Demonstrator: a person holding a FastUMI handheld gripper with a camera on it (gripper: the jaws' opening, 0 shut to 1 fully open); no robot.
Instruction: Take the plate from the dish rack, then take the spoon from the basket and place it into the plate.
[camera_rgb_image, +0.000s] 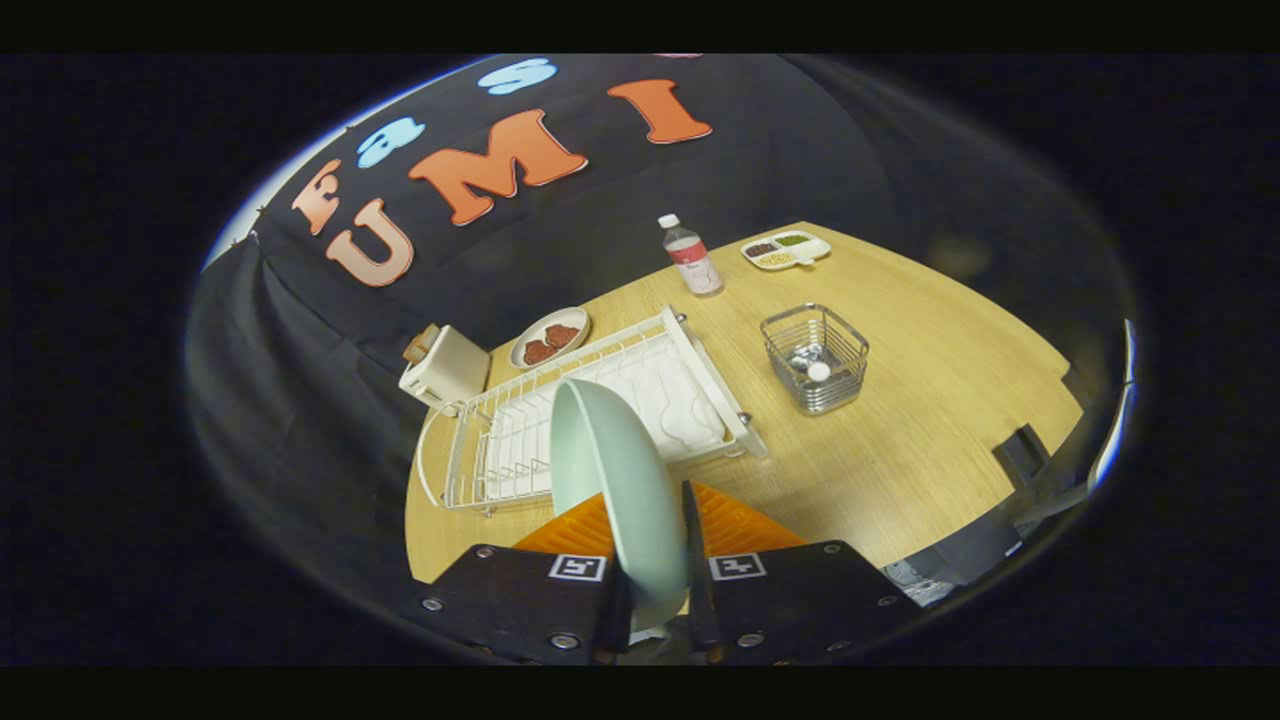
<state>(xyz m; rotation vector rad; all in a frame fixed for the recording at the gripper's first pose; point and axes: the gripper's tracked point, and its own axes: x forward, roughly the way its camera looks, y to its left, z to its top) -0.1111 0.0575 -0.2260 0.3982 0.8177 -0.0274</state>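
The hand-held gripper (655, 540) clamps the pale green plate (615, 490) above the dish rack (600, 400).

The plate (620, 490) stands on edge between the claw (658, 600) fingers, before the dish rack (590, 410) on the bench (930, 420). The basket (815, 358) sits right of the rack, a bottle (692, 256) behind both.

No text can be read; the bottle (692, 257) label is too blurred.
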